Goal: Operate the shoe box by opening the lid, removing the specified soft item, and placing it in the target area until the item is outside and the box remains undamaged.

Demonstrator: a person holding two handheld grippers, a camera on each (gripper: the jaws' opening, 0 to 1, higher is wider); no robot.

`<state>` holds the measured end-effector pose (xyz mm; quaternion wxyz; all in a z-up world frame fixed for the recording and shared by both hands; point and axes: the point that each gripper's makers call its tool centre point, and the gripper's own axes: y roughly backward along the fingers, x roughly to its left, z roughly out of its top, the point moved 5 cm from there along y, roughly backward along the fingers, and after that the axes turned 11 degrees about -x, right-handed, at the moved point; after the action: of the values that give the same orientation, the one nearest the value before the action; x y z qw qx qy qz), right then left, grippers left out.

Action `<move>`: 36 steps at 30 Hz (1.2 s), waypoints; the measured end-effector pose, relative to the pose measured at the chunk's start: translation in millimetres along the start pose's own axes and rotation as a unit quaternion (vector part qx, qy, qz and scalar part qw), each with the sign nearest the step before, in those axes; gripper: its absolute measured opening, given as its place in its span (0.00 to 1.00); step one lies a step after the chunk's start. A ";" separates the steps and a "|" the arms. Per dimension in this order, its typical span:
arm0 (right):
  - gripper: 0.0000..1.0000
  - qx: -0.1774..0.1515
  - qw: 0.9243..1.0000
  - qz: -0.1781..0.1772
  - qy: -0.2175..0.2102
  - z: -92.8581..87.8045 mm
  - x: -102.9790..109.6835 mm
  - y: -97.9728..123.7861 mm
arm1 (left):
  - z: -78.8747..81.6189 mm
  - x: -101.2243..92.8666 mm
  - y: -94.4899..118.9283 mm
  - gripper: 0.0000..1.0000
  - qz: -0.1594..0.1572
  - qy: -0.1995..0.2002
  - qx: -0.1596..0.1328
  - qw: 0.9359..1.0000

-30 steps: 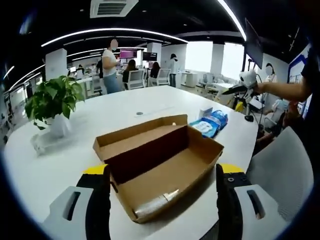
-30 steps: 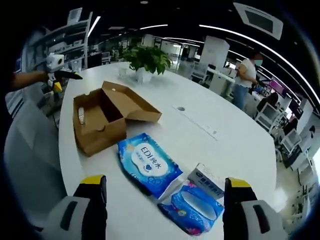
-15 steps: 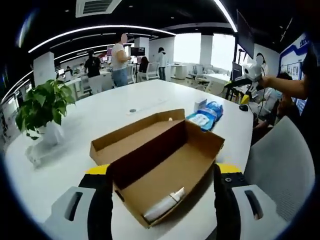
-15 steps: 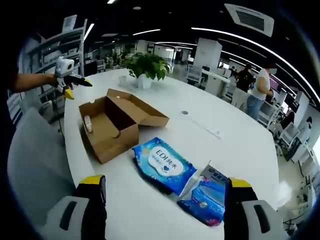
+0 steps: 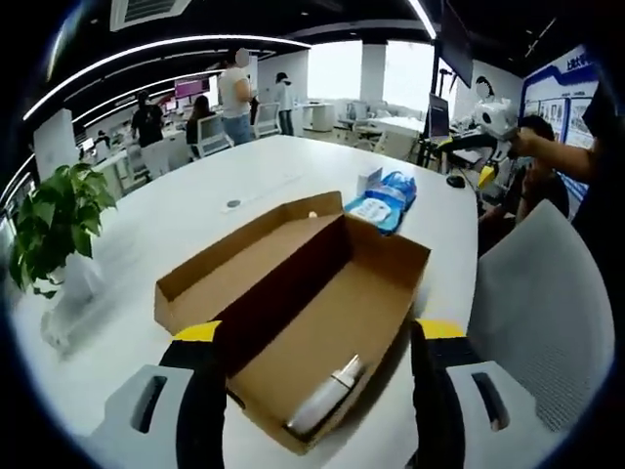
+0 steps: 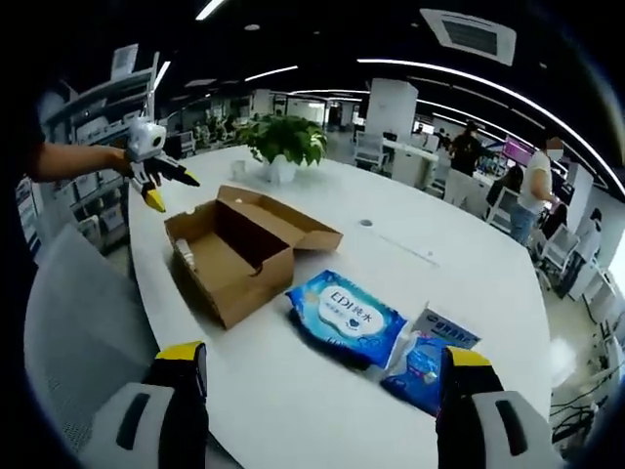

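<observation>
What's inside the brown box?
One small white tube lies at the near end of the open box. The rest of the floor looks bare, though the near wall hides its very edge.

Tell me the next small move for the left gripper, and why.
Probably ease the left gripper down into the open shoe box toward the whitish rolled item: the lid is already folded back, the jaws are open, and the item lies between them.

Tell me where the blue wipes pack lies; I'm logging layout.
In the right gripper view, the blue plastic wipes pack lies flat on the white table, right of the open brown cardboard box.
</observation>
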<state>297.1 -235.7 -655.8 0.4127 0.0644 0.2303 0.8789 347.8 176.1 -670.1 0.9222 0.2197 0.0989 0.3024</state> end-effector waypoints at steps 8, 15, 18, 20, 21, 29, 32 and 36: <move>1.00 -0.008 1.000 -0.008 -0.018 -4.2 21.7 7.8 | 4.2 5.4 -10.0 0.74 -0.028 -0.024 0.022 0.999; 1.00 -0.006 1.000 -0.006 -0.022 -6.0 38.9 10.3 | -0.5 6.3 -21.1 0.67 -0.059 -0.064 0.059 0.994; 1.00 -0.005 1.000 0.000 -0.023 -5.7 46.8 10.8 | -2.0 5.9 -25.0 0.66 -0.077 -0.072 0.076 0.991; 1.00 -0.009 1.000 0.000 -0.028 -4.4 50.6 11.4 | -2.5 6.3 -26.9 0.64 -0.091 -0.081 0.089 0.989; 1.00 -0.011 0.999 -0.001 -0.030 -3.9 53.3 11.8 | -2.3 6.7 -28.2 0.63 -0.096 -0.088 0.096 0.987; 1.00 -0.016 0.999 -0.001 -0.049 -4.8 68.5 14.9 | -20.7 4.7 -35.3 0.57 -0.143 -0.124 0.175 0.966; 1.00 -0.015 0.999 -0.002 -0.051 -3.9 74.5 17.9 | -35.2 0.6 -38.0 0.56 -0.168 -0.140 0.222 0.950; 1.00 -0.017 0.999 -0.005 -0.049 -1.8 79.8 22.2 | -34.2 1.1 -45.7 0.53 -0.179 -0.130 0.225 0.949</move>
<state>229.2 -188.4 -653.4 0.4292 0.0989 0.1952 0.8763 361.4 155.6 -721.7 0.8927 0.4375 0.0813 0.0711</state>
